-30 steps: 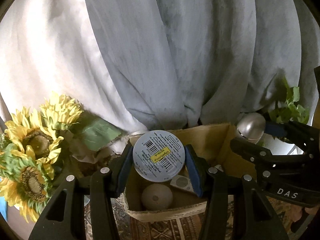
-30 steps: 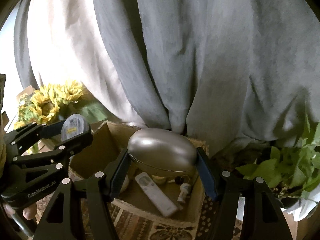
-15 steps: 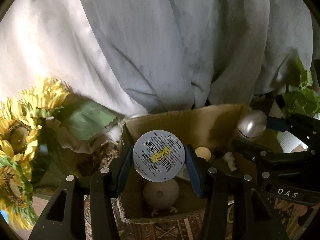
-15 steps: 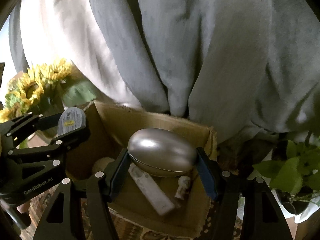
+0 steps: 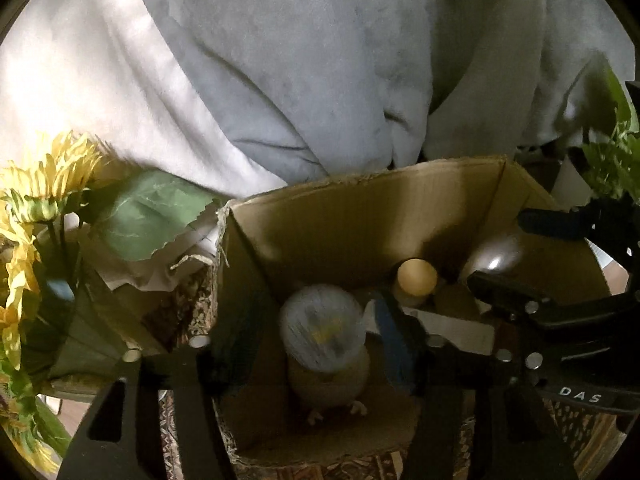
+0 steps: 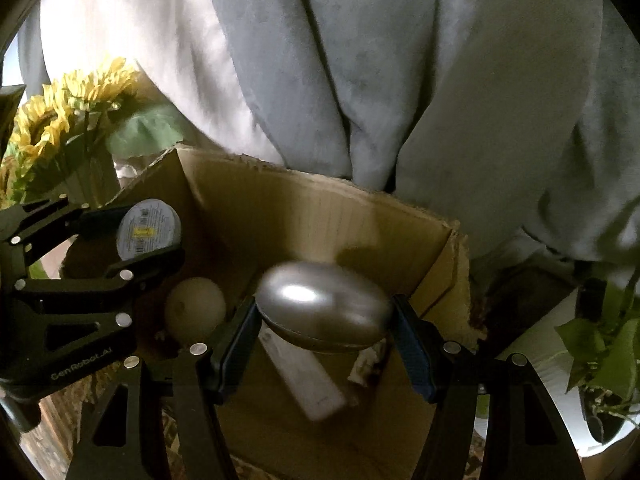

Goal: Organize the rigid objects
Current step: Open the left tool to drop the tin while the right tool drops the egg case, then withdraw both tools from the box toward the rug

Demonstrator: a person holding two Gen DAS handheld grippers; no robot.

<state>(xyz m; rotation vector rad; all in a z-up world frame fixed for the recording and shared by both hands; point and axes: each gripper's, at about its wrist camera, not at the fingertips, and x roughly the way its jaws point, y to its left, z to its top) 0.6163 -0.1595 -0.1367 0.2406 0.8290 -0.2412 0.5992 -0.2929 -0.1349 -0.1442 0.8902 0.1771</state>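
The left gripper (image 5: 314, 320) has just been opening its jaws; the round labelled tin (image 5: 322, 328) sits blurred between them with a gap showing on either side, so the pads no longer press it. It hangs over a cream ball (image 5: 328, 384) on the floor of the cardboard box (image 5: 360, 216). The right gripper (image 6: 324, 316) is clamped on the silver egg-shaped case (image 6: 324, 304), a blue pad against each end, holding it above a white remote (image 6: 304, 380) lying in the same box. A pale wooden cylinder (image 5: 416, 278) stands near the back wall. Sunflowers (image 5: 40, 184) stand left of the box, a leafy potted plant (image 6: 600, 352) right, and grey drapery (image 5: 280, 80) behind
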